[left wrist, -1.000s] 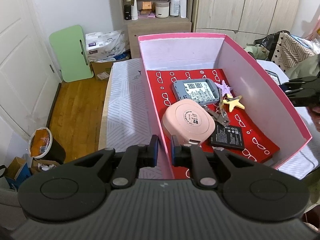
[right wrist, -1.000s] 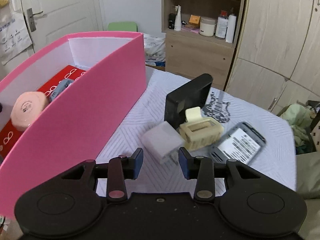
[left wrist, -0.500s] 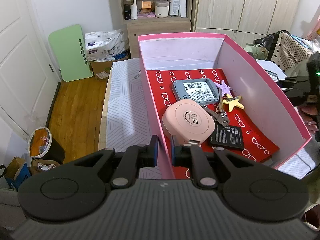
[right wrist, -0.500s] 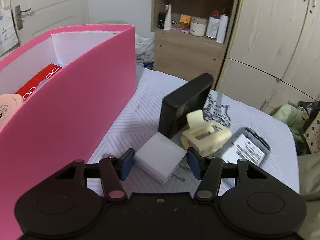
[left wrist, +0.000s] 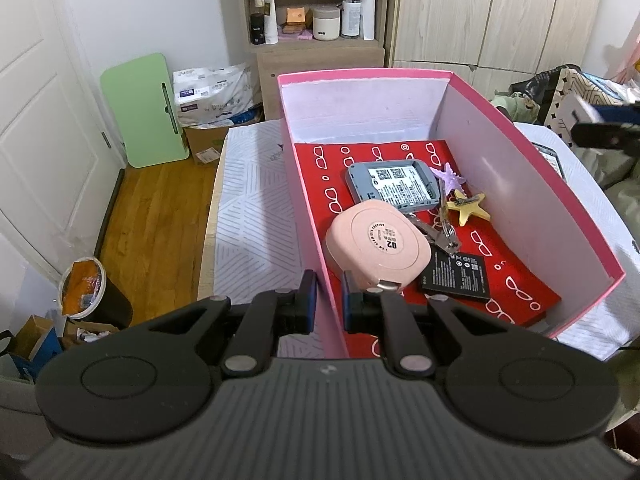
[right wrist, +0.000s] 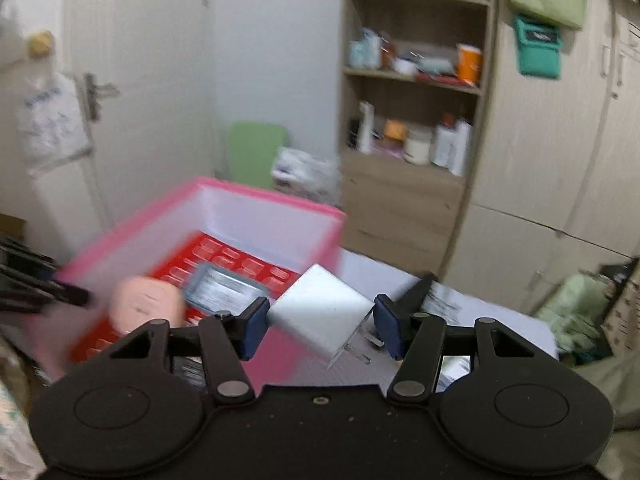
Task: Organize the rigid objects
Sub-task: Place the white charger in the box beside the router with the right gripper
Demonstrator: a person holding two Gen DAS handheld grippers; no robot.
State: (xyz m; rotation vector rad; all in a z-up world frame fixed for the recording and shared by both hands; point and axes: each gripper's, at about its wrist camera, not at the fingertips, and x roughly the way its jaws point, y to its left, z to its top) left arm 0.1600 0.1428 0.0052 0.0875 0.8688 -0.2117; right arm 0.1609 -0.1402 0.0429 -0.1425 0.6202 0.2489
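Note:
A pink box [left wrist: 516, 152] with a red lining stands on the white-clothed table. It holds a pink round case [left wrist: 378, 246], a grey device [left wrist: 394, 186], a black battery [left wrist: 456, 276], keys and two star shapes. My left gripper [left wrist: 329, 302] is shut on the box's near left wall. My right gripper [right wrist: 320, 322] is shut on a white charger plug [right wrist: 320, 312], corner to corner, prongs toward me, held in the air beside the box [right wrist: 280, 208]. In the left wrist view the right gripper [left wrist: 604, 128] shows blurred beyond the box's right wall.
A black device [right wrist: 416, 288] and a phone [left wrist: 548, 156] lie on the table right of the box. A wooden shelf unit [left wrist: 316, 12] and wardrobe stand behind. A green board [left wrist: 140, 108] and a bucket [left wrist: 84, 288] are on the floor at left.
My right gripper closed around the white charger on the table and lifted it up, swinging toward the pink box. The left gripper stayed still on the box wall.

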